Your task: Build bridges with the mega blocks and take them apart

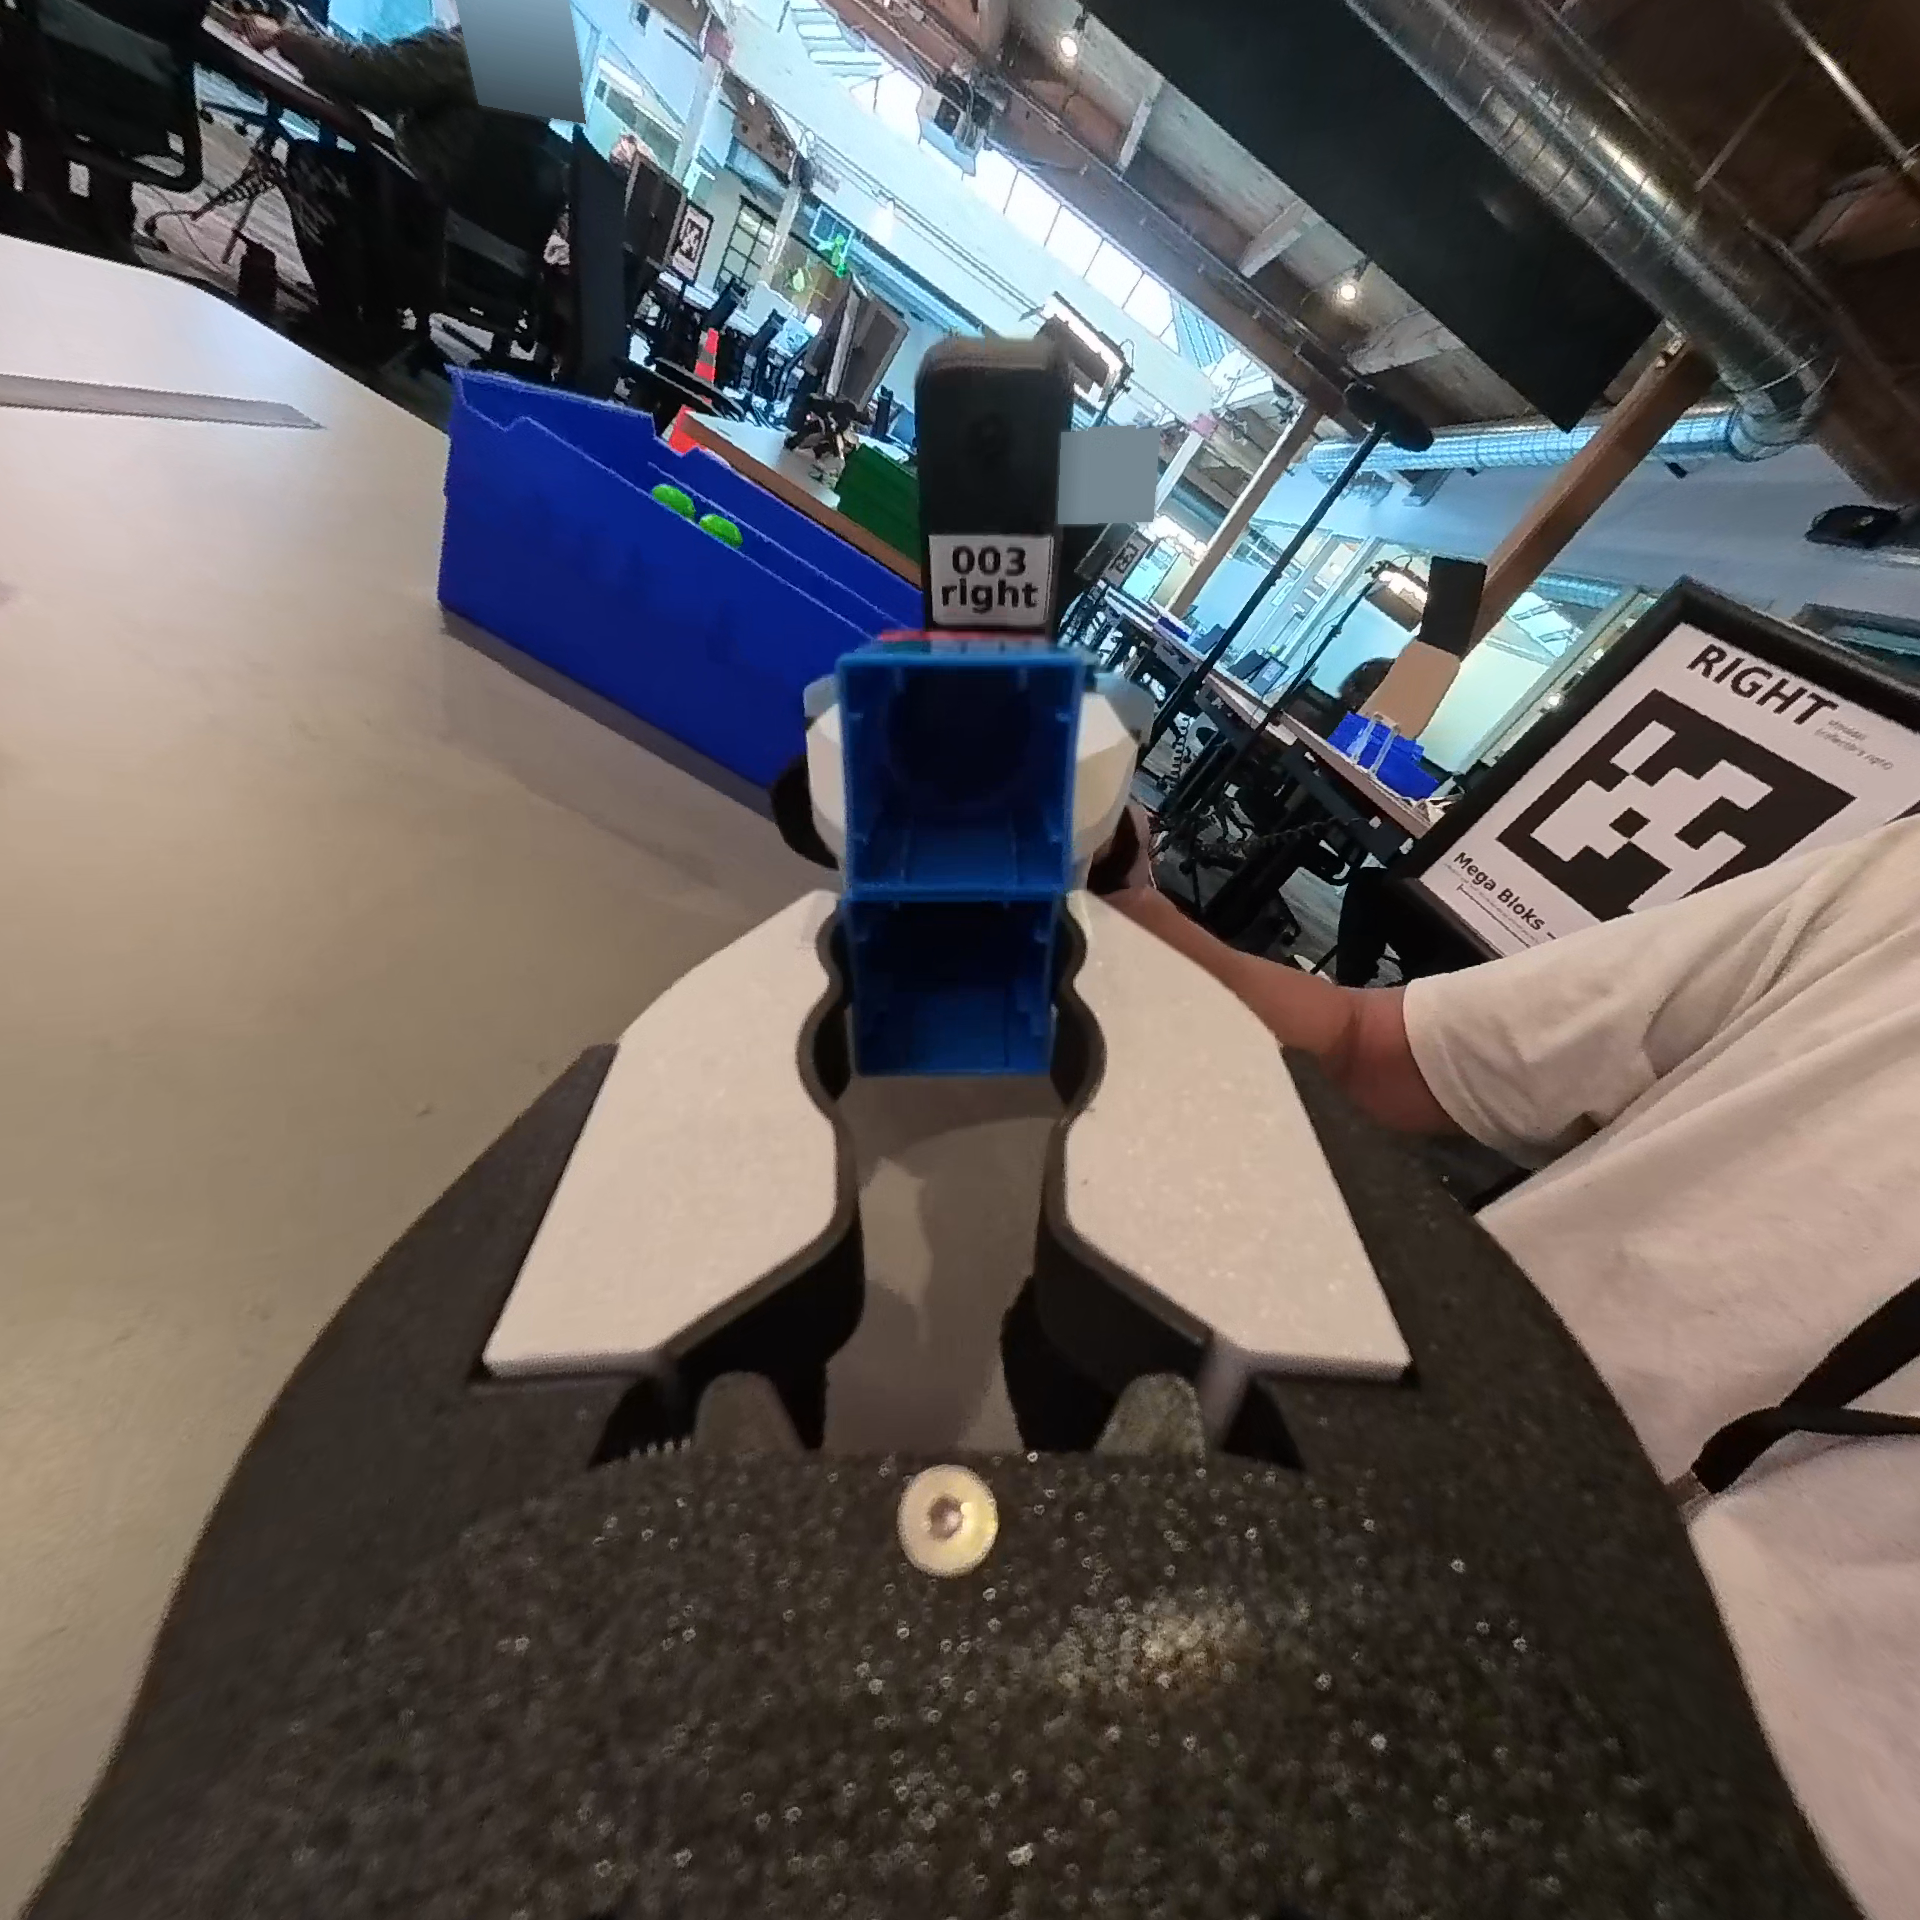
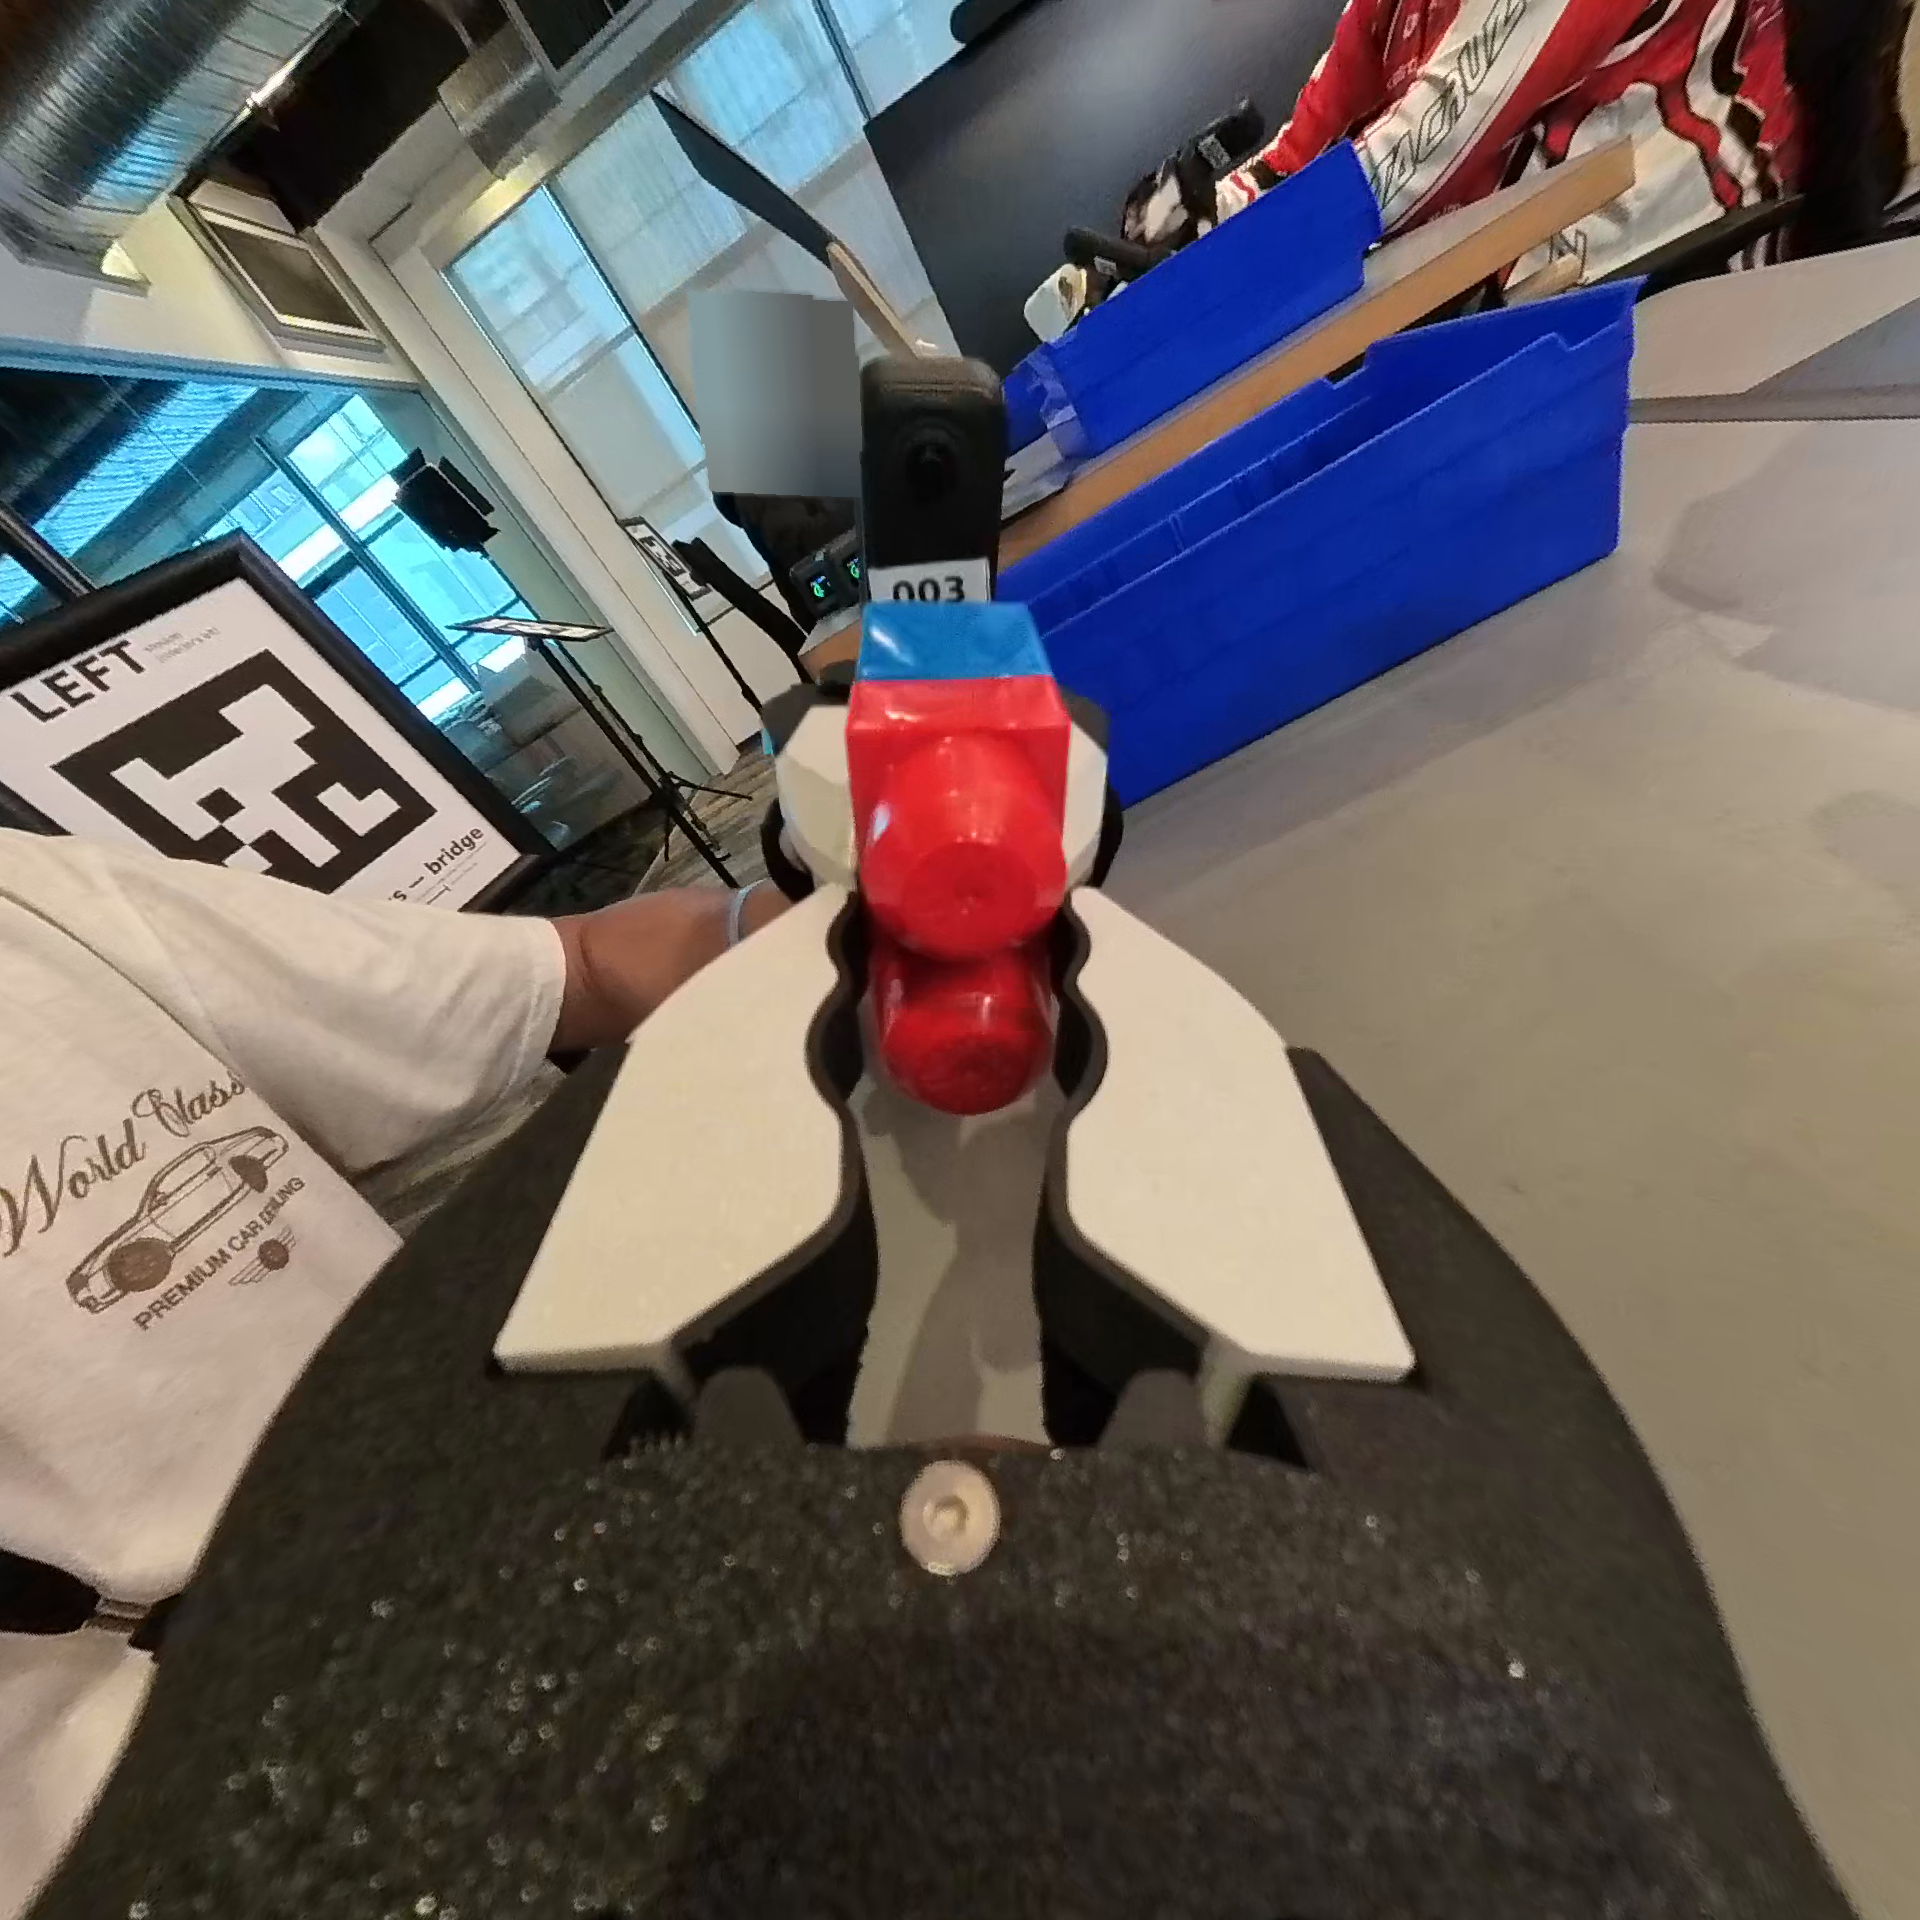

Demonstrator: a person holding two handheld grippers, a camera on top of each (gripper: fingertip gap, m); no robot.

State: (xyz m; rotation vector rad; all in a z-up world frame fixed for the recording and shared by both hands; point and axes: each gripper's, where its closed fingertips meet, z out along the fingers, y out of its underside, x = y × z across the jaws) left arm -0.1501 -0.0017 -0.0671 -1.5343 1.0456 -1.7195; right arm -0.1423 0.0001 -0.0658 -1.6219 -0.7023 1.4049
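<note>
Left wrist view: my left gripper (image 1: 954,987) is clamped on the blue block (image 1: 954,862), hollow underside toward me. Behind it my right gripper (image 1: 961,769) carries a camera with a white label, and a framed marker sign (image 1: 1704,800) bears print. Right wrist view: my right gripper (image 2: 961,997) pinches the red block (image 2: 961,883), joined to the blue one above the table (image 2: 1558,935), near the blue bin (image 2: 1351,582).

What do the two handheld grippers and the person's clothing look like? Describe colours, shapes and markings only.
Both the left gripper and right gripper have flat white fingers with wavy black-lined inner edges, on a speckled black body with one silver screw. Each carries an upright black camera bearing a white label. The person wears a white short-sleeved T-shirt.
</note>
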